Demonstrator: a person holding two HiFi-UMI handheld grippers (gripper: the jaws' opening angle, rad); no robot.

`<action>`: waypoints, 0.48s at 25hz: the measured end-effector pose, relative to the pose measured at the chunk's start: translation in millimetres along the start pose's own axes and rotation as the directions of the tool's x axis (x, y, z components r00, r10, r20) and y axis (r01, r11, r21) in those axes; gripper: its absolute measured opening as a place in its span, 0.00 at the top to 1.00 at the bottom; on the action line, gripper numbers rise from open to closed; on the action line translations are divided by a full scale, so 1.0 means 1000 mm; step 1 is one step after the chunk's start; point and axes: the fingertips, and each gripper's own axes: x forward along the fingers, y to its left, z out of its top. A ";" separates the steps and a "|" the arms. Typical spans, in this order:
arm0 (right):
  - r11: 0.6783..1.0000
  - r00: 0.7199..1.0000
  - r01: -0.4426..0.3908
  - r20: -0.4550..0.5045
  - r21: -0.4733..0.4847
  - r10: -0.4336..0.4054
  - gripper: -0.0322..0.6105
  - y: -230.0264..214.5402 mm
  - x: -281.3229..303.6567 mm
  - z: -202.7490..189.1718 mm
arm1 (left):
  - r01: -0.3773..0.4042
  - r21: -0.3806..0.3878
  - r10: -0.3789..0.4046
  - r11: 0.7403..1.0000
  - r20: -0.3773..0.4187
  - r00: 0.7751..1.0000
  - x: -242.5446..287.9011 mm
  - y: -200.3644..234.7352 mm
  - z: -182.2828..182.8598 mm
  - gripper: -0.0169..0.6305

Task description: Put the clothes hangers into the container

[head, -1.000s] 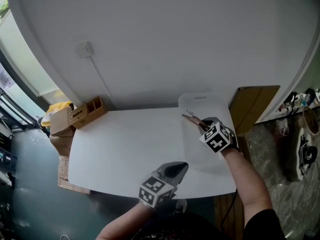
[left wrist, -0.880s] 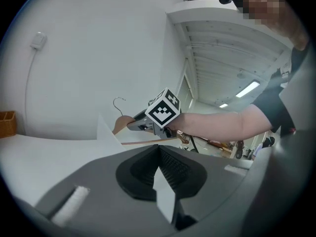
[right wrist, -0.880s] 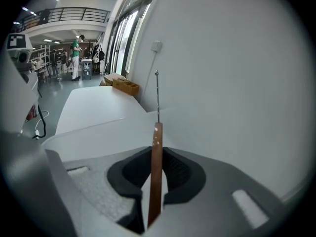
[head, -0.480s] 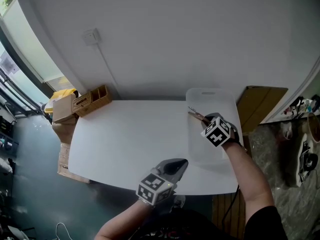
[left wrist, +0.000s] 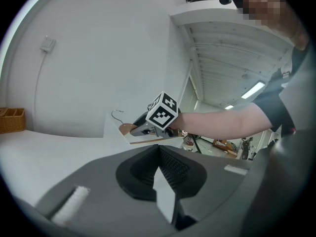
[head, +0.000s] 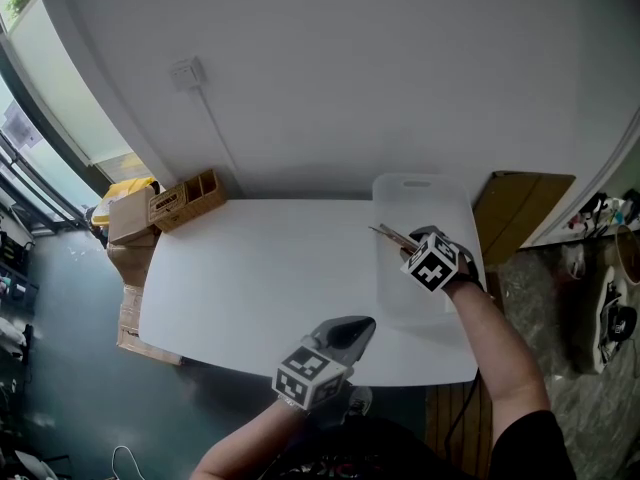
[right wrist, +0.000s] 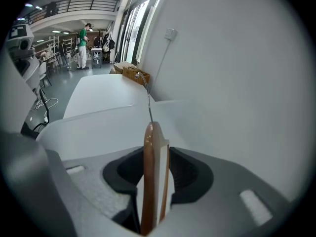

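Observation:
A wooden clothes hanger (head: 392, 235) with a wire hook hangs over the translucent container (head: 415, 186) at the table's right end. It stands between the jaws of my right gripper (head: 412, 246), which are opening. In the right gripper view the hanger (right wrist: 150, 172) stands on edge in my right gripper (right wrist: 154, 154), with a thin gap beside its left pad. My left gripper (head: 352, 330) hovers at the table's front edge, shut and empty. In the left gripper view its jaws meet at the tips, and the hanger (left wrist: 148, 142) shows beyond them.
The white table (head: 260, 268) fills the middle. A wooden organiser box (head: 187, 199) and cardboard boxes (head: 125, 223) sit at its far left corner. A brown board (head: 520, 208) leans to the right of the container. A wall socket (head: 184, 70) with a cable is behind.
My right gripper with the hanger has sunk slightly over the container. The head camera has shifted a little. The left gripper has stayed at the front edge.

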 end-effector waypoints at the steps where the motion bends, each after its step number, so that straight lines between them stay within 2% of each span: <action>1: 1.000 1.000 -0.006 -0.001 -0.005 0.006 0.74 0.002 -0.001 -0.001 | 0.001 0.000 -0.001 1.000 0.001 1.000 -0.001 -0.001 0.000 0.97; 6: 0.998 0.999 -0.040 -0.034 -0.044 0.039 0.68 0.016 -0.010 -0.006 | -0.002 0.007 0.002 1.000 0.019 1.000 -0.008 -0.005 0.000 0.97; 12: 0.999 1.000 -0.015 -0.023 -0.041 0.014 0.68 0.021 -0.033 -0.005 | 0.015 0.017 -0.016 1.000 0.032 0.999 -0.019 -0.012 0.000 0.97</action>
